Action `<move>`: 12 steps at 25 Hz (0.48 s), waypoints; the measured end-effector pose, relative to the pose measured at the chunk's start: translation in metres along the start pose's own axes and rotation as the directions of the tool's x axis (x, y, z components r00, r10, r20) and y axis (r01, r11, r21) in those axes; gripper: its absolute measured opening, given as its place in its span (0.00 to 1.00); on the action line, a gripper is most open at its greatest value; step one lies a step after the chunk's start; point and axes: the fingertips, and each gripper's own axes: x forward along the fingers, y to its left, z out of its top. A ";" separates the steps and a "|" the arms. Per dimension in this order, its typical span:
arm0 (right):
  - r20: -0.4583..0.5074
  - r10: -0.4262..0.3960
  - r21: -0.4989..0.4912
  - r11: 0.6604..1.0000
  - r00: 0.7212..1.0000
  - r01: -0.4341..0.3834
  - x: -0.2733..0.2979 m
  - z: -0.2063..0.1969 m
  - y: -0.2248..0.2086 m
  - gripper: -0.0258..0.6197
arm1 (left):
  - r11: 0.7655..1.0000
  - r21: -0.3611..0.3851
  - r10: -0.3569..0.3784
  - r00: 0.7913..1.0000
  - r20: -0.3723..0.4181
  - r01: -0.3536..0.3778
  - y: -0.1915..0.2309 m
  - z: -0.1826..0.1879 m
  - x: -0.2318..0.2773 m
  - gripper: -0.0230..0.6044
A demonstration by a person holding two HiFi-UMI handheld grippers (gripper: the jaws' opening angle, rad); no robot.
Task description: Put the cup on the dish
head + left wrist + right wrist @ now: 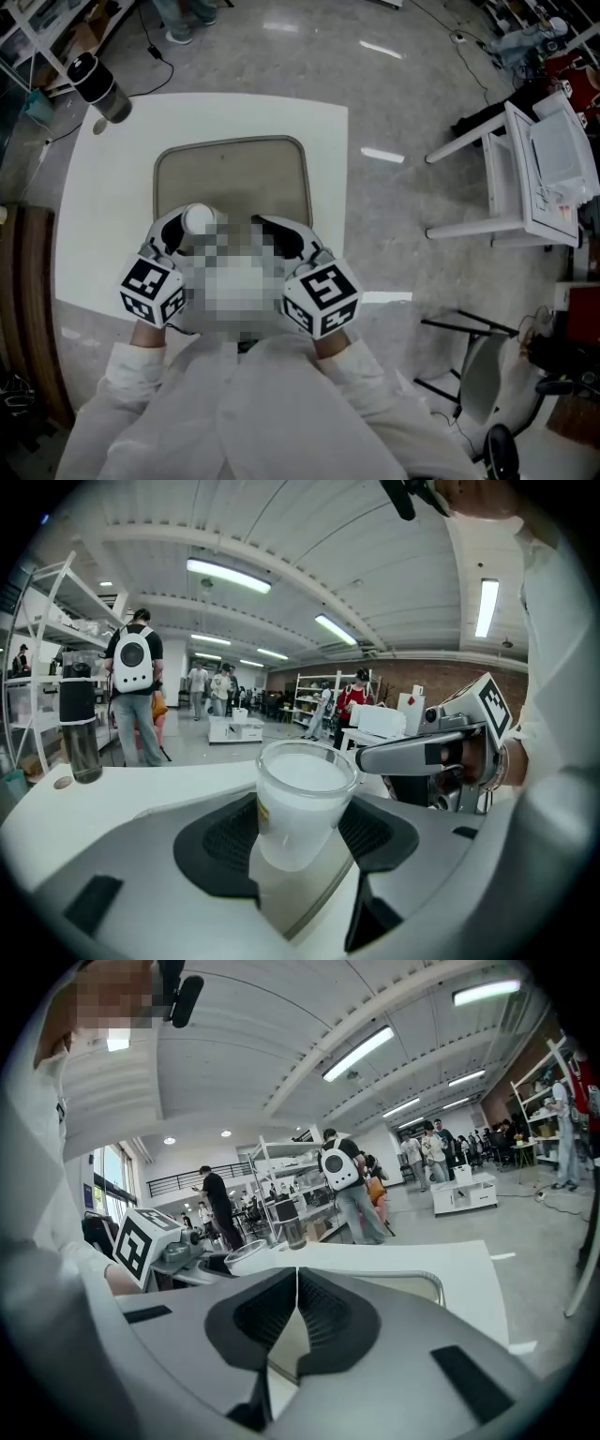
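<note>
— Low in the middle of the head view, what does the left gripper [187, 230] have?
— Its jaws are clamped on the white cup [197, 218], over the lower left corner of the beige dish [234, 173] on the white table [103, 206]. Whether the cup's base touches the dish, I cannot tell.
— And the right gripper [277, 228]?
— Just beside the left one, over the dish's lower right part. A dark bottle [97, 86] stands at the table's upper left corner.
— Left gripper view?
— Cup upright at centre frame, squeezed between both dark pads [225, 841], with the dish beneath.
— Right gripper view?
— Jaws pressed fully together at centre, nothing between them. The cup's rim shows left of centre.
</note>
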 end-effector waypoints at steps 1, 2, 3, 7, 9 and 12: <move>-0.001 -0.003 0.003 1.000 1.000 0.003 0.005 0.000 -0.002 0.06 | 1.000 0.001 -0.006 1.000 -0.001 0.006 0.004 0.001 0.003 0.47; -0.002 -0.006 0.005 1.000 1.000 0.006 0.009 0.001 -0.004 0.06 | 1.000 0.003 -0.012 1.000 -0.003 0.012 0.008 0.002 0.006 0.47; -0.004 -0.009 0.008 1.000 1.000 0.009 0.014 0.001 -0.005 0.06 | 1.000 0.005 -0.017 1.000 -0.005 0.017 0.012 0.002 0.009 0.47; -0.018 -0.013 0.020 1.000 1.000 0.014 0.030 0.000 -0.012 0.06 | 1.000 0.008 -0.024 0.999 -0.025 0.025 0.027 0.003 0.023 0.47; -0.023 -0.016 0.026 1.000 1.000 0.017 0.034 0.000 -0.019 0.06 | 0.999 0.015 -0.027 0.999 -0.035 0.028 0.032 0.003 0.034 0.47; -0.027 -0.025 0.032 0.999 0.999 0.026 0.042 0.002 -0.027 0.06 | 0.999 0.023 -0.030 0.999 -0.046 0.031 0.042 0.003 0.047 0.47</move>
